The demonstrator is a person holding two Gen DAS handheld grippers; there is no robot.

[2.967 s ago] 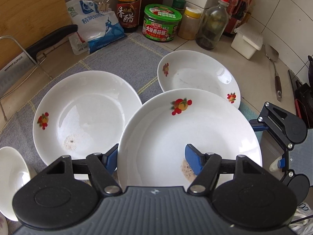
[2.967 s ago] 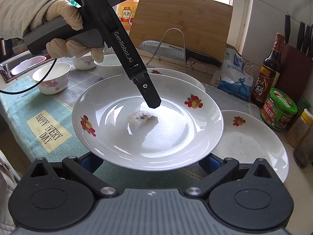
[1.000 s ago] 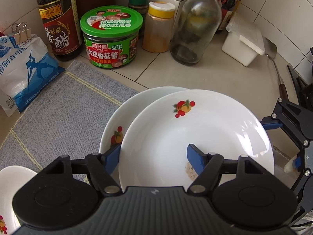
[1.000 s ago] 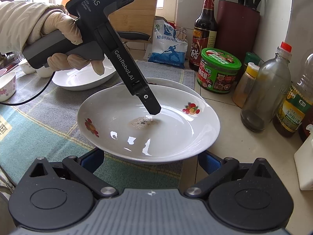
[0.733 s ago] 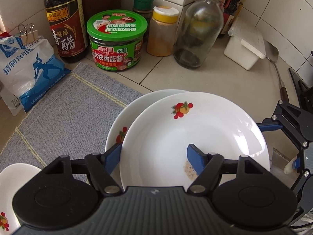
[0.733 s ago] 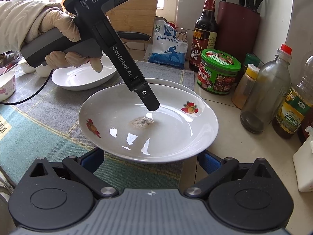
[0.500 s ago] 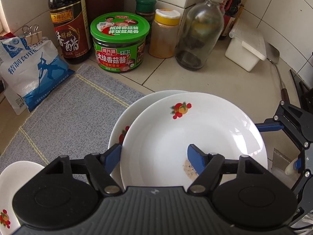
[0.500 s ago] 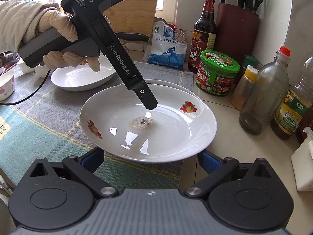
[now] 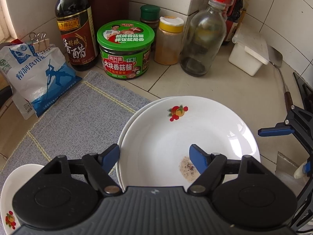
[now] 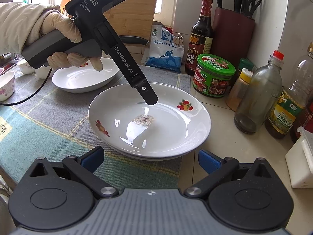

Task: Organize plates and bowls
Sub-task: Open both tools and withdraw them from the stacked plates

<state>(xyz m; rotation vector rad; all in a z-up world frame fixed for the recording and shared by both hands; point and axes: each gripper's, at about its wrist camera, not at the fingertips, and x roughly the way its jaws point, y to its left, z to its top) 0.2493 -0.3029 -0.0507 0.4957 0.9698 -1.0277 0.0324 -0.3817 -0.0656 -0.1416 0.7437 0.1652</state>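
A white plate [image 9: 195, 133] with fruit prints and a brown smear lies nested on a second white plate [image 9: 125, 133], half on the grey cloth, half on the tiled counter. My left gripper [image 9: 153, 156] straddles the top plate's near rim with its jaws opening; neither pad presses on it. From the right wrist view one finger [image 10: 148, 96] hovers just above the plate's [image 10: 166, 125] inside. My right gripper [image 10: 151, 159] stands open, just short of the stack's near edge. A third plate [image 10: 84, 78] rests on the cloth at the back left.
Along the wall stand a vinegar bottle [image 9: 74, 29], a green jar [image 9: 125, 49], a yellow-lidded spice jar [image 9: 169, 41], a glass bottle [image 9: 203, 39] and a white box [image 9: 248, 54]. A salt bag [image 9: 37, 72] leans at the left. Small bowls [image 10: 5, 84] sit far left.
The top plate has come down onto the lower plate and now rests there. My left jaws have widened off its rim. The right gripper sits clear of the plate's near edge.
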